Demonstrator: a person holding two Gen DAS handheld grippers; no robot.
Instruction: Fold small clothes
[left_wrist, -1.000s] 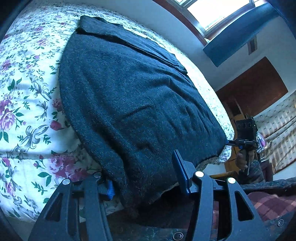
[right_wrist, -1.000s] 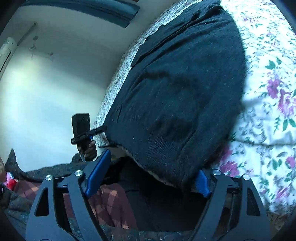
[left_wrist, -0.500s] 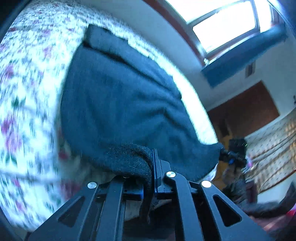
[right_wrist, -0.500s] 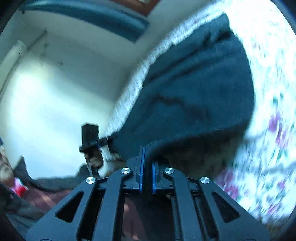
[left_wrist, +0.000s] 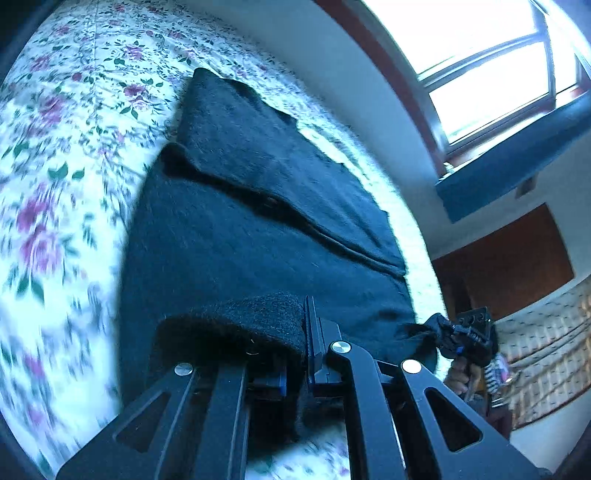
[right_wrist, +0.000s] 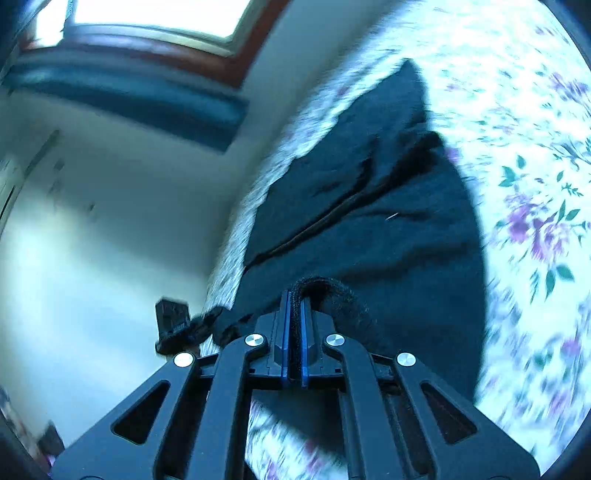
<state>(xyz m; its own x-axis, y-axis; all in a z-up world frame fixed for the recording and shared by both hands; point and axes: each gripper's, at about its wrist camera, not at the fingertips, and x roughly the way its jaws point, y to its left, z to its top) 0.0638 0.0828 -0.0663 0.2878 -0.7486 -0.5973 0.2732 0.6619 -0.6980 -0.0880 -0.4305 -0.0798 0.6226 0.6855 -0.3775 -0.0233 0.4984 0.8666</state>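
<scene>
a dark knitted garment (left_wrist: 240, 236) is spread flat on a floral bedspread (left_wrist: 55, 155), filling the middle of both wrist views. in the left wrist view, the left gripper (left_wrist: 304, 332) is seen at 6 o'clock, its jaws pressed together on the near hem, a thick fold of which is bunched over the left finger. in the right wrist view, the right gripper (right_wrist: 295, 314) is likewise clamped on the hem at 6 o'clock, with a roll of knit arching to its right. each gripper is seen from the other's camera, at 4 o'clock and at 8 o'clock, holding a far corner of the same hem. a bright window (left_wrist: 487, 62) is seen at 1 o'clock in the left view.
</scene>
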